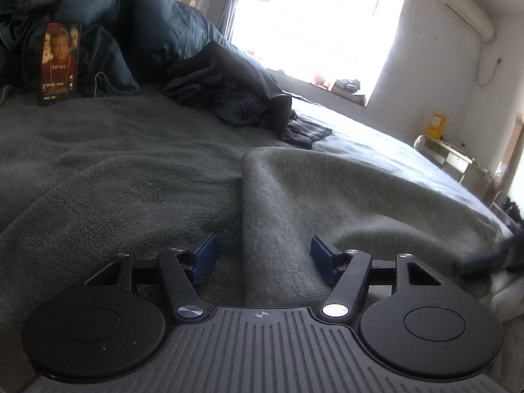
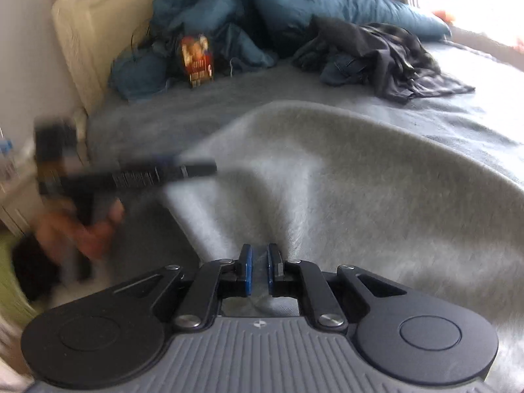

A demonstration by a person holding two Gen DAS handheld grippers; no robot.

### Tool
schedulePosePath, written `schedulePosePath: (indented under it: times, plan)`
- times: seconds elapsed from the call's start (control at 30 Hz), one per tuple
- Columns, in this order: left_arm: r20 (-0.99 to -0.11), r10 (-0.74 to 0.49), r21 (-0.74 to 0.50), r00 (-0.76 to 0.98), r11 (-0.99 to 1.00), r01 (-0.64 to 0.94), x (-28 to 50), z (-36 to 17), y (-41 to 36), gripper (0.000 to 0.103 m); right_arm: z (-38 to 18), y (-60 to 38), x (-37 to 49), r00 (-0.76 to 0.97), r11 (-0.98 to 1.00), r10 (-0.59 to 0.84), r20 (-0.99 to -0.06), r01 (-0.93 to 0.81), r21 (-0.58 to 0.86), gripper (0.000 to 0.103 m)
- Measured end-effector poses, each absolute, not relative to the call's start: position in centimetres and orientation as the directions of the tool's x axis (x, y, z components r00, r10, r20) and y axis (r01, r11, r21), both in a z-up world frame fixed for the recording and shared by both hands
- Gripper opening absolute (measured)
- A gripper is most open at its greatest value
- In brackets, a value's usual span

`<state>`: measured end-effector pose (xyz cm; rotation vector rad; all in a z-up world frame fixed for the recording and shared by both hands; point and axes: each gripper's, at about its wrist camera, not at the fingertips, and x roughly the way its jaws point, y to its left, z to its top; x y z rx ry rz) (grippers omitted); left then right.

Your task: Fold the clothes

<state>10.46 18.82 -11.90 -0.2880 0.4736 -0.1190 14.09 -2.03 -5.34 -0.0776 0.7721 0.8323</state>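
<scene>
A light grey fleece garment [image 1: 344, 196] lies spread on the bed, raised into a long fold. My left gripper [image 1: 263, 255] is open low over it. The fold runs between its blue pads [image 1: 206, 257] without being pinched. In the right wrist view the same garment [image 2: 360, 180] rises toward my right gripper [image 2: 260, 263], which is shut on a pinch of its edge. The left gripper [image 2: 193, 168] shows there blurred at the left, held by a hand [image 2: 95, 229], its tip at the garment's left edge.
A dark pile of clothes [image 1: 235, 95] lies farther back on the grey bed cover [image 1: 98, 163], and also shows in the right wrist view [image 2: 376, 55]. A teal duvet [image 2: 262, 9] is bunched at the headboard with a lit phone [image 1: 59, 62] leaning on it. A bright window [image 1: 327, 16] is behind.
</scene>
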Motion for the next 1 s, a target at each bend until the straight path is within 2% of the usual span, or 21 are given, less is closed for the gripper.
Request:
schedulePosePath:
  times: [0.13, 0.17, 0.23, 0.33, 0.47, 0.6, 0.67, 0.77, 0.83, 1.0]
  plan:
    - [-0.431, -0.180, -0.304, 0.884, 0.951, 0.045, 10.4, -12.0, 18.8, 0.065, -4.1, -0.8, 16.0, 0.489, 0.699, 0.656, -0.575, -0.681, 0.219, 0.010]
    - [-0.431, -0.180, -0.305, 0.884, 0.951, 0.045, 10.4, -12.0, 18.8, 0.065, -4.8, -0.4, 16.4, 0.490, 0.702, 0.645, -0.587, -0.684, 0.200, 0.010]
    - [-0.429, -0.183, -0.307, 0.884, 0.950, 0.048, 10.5, -12.1, 18.9, 0.065, -7.2, 0.3, 16.8, 0.530, 0.742, 0.540, -0.654, -0.666, 0.073, 0.010]
    - [-0.427, -0.187, -0.305, 0.885, 0.951, 0.054, 10.6, -12.3, 19.0, 0.065, -9.1, -2.6, 15.7, 0.573, 0.769, 0.532, -0.623, -0.635, 0.073, 0.012]
    - [-0.425, -0.191, -0.302, 0.885, 0.951, 0.060, 10.8, -12.3, 19.1, 0.066, -8.7, -8.6, 13.5, 0.672, 0.860, 0.439, -0.597, -0.506, 0.064, 0.012]
    - [-0.428, -0.188, -0.296, 0.884, 0.953, 0.059, 10.8, -12.2, 19.0, 0.065, -8.9, -15.1, 12.2, 0.774, 0.951, 0.268, -0.573, -0.306, 0.031, 0.013]
    - [-0.431, -0.187, -0.295, 0.883, 0.954, 0.058, 10.8, -12.2, 18.9, 0.066, -8.8, -17.9, 11.6, 0.804, 0.967, 0.240, -0.544, -0.248, 0.060, 0.010]
    - [-0.440, -0.186, -0.295, 0.879, 0.954, 0.054, 10.9, -12.0, 18.9, 0.066, -8.5, -20.7, 11.8, 0.812, 0.961, 0.277, -0.514, -0.227, 0.160, 0.005]
    - [-0.444, -0.178, -0.301, 0.878, 0.953, 0.041, 10.8, -11.6, 18.9, 0.066, -7.8, -21.6, 11.8, 0.826, 0.957, 0.282, -0.488, -0.206, 0.206, 0.009]
    - [-0.422, -0.123, -0.322, 0.898, 0.947, -0.022, 9.2, -9.8, 19.2, 0.068, -5.6, -23.3, 11.8, 0.868, 0.966, 0.237, -0.436, -0.163, 0.200, 0.018]
